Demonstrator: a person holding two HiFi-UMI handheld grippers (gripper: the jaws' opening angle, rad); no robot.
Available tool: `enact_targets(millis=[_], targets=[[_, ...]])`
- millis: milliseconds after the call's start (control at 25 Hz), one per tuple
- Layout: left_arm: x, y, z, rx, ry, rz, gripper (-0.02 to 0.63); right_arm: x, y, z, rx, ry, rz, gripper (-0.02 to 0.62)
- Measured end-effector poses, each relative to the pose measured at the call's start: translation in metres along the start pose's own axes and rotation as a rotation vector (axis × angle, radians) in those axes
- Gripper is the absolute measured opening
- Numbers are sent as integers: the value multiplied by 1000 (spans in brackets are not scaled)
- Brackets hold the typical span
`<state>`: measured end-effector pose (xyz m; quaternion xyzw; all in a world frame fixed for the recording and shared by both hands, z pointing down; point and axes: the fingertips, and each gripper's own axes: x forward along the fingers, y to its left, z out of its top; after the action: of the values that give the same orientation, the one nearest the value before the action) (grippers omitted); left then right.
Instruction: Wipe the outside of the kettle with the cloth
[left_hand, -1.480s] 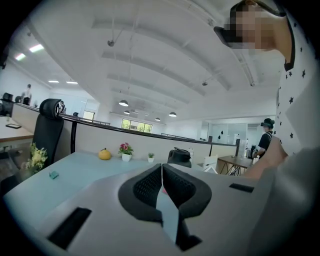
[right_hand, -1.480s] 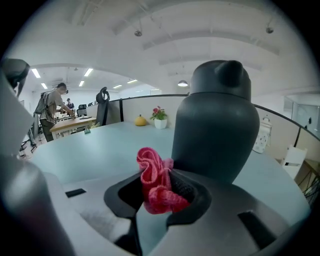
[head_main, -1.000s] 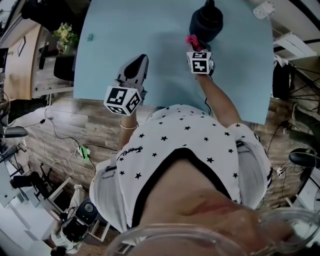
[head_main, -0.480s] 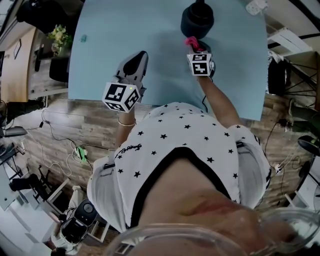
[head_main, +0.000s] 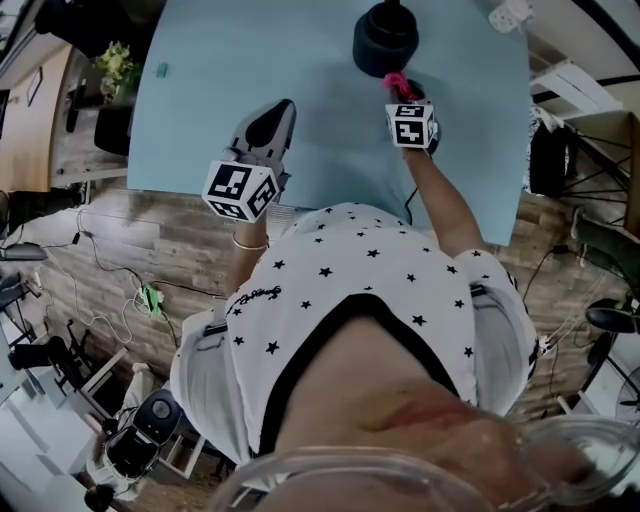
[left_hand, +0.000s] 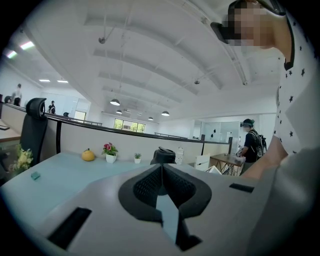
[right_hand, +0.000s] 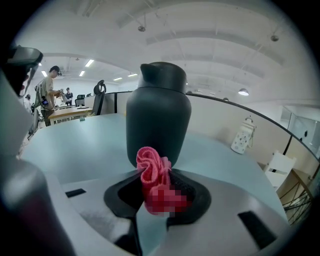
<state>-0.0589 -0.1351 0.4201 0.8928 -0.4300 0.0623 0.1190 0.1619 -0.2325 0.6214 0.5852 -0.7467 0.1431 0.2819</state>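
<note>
A right hand-held gripper (right_hand: 156, 176) clamps a bunched pink cloth (right_hand: 152, 170) just in front of the lower wall of a dark kettle (right_hand: 159, 112), which stands upright near the far edge of the pale blue tabletop (head_main: 250, 60). The left hand-held gripper (left_hand: 162, 170) hangs over the tabletop's near edge, well apart from the kettle, jaws pressed together on nothing.

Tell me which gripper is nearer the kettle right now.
Right. The right gripper, shut on the pink cloth, is just in front of the kettle. The left gripper, shut and empty, is farther back and to the left, above the table.
</note>
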Motion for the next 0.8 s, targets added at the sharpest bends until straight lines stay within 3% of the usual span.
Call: enact_targets(millis=[440, 680, 800], targets=[[-10, -4, -3, -8, -1, 71, 29, 12, -47, -1, 58, 2, -52, 103], [-15, 0, 0, -4, -9, 75, 29, 13, -49, 0, 82, -21, -63, 103], [-16, -1, 1, 0, -15, 67, 29, 0, -57, 3, 146, -57, -80, 103]])
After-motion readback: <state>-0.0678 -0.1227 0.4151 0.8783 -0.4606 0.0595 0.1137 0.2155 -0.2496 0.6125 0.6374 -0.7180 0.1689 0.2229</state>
